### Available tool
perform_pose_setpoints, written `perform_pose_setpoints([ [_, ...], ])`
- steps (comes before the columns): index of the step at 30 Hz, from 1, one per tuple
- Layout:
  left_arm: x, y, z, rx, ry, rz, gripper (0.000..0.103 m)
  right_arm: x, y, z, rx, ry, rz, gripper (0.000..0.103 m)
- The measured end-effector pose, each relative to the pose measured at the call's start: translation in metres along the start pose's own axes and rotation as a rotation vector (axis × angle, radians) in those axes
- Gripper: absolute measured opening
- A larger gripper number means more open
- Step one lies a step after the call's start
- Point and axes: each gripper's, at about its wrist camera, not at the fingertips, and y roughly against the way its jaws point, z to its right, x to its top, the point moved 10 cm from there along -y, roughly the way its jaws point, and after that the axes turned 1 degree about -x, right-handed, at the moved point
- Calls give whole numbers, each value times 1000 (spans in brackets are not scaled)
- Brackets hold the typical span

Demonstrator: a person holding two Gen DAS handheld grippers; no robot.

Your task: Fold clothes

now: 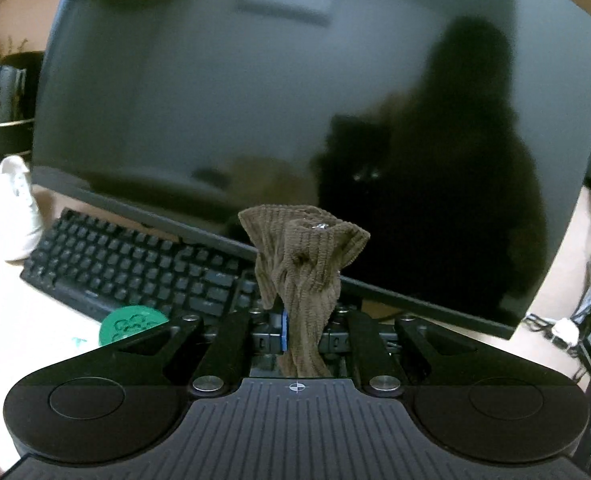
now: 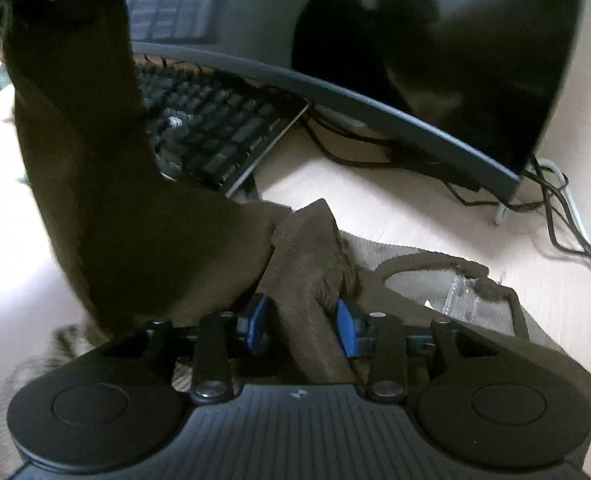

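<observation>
Clearly the brown corduroy garment (image 2: 143, 216) is being lifted for a fold: one end is hanging up toward 11 o'clock in the right wrist view, while the rest is lying on the pale worktop (image 2: 395, 208) in front of the dark monitor (image 2: 375, 40) and black keyboard (image 2: 211, 128). Raising one edge while the other is pinned is, I judge, meant to stretch the cloth flat before it is laid over.

The left hand-held gripper (image 1: 285, 328) is clamping tight on a bunched tuft of the corduroy, which is sprouting up at 12 o'clock beyond its closed jaws.

The right hand-held gripper (image 2: 301, 326) is standing partly open, with a ridge of fabric running between its blue pads (image 2: 345, 326); whether the pads are actually pressing on it cannot be told.
</observation>
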Motion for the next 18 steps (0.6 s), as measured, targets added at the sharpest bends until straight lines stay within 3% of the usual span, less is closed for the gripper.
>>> perform_pose_setpoints([
  [2, 6, 2, 13, -43, -14, 20, 11, 1, 38, 24, 1, -82, 62, 38],
  [6, 18, 3, 73, -182, -64, 54, 11, -11, 116, 79, -56, -225, 174, 55],
  [10, 8, -11, 168, -351, -131, 21, 13, -54, 166, 138, -183, -355, 180, 56],
  [13, -25, -14, 232, -453, -166, -57, 19, -86, 186, 169, -259, -428, 152, 57],
  [15, -49, -18, 269, -521, -187, -124, 36, -103, 194, 182, -275, -477, 140, 57],
  [16, -61, -19, 283, -554, -194, -163, 54, -110, 198, 187, -278, -496, 138, 57],
  [17, -74, -21, 293, -584, -198, -201, 64, -116, 201, 192, -281, -509, 139, 57],
  [18, -86, -21, 299, -615, -198, -237, 68, -119, 204, 195, -279, -522, 142, 57],
])
